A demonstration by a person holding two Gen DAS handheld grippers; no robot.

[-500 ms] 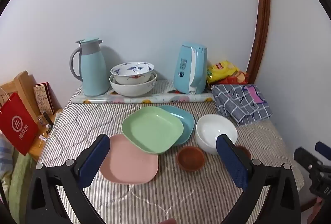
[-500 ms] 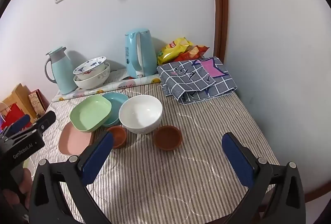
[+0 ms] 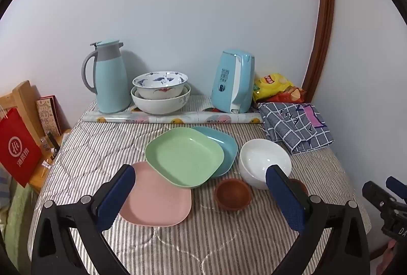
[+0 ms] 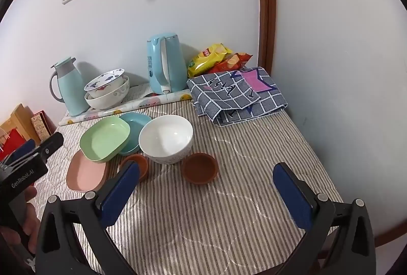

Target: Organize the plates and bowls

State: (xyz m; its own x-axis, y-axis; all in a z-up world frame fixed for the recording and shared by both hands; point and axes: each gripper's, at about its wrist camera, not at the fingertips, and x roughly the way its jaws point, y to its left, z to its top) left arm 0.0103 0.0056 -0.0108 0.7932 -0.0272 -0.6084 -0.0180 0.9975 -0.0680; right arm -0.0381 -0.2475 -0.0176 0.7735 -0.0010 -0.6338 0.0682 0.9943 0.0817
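White lettering reading "GenRobot.AI" runs along the black body of the left claw [image 4: 24,177], seen from the right wrist. A red paper bag [image 3: 17,150] beside the bench carries a white circular logo above Chinese characters. The blue kettle [image 3: 232,81] bears printed markings too small to read; the yellow chip bag [image 3: 273,83] shows a red logo, illegible.

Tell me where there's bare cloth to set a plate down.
Free: the near striped tablecloth in front of the brown dish, and the right side below the folded checked cloth. Crowded: the left middle, where green plate, blue plate, pink plate and white bowl cluster.
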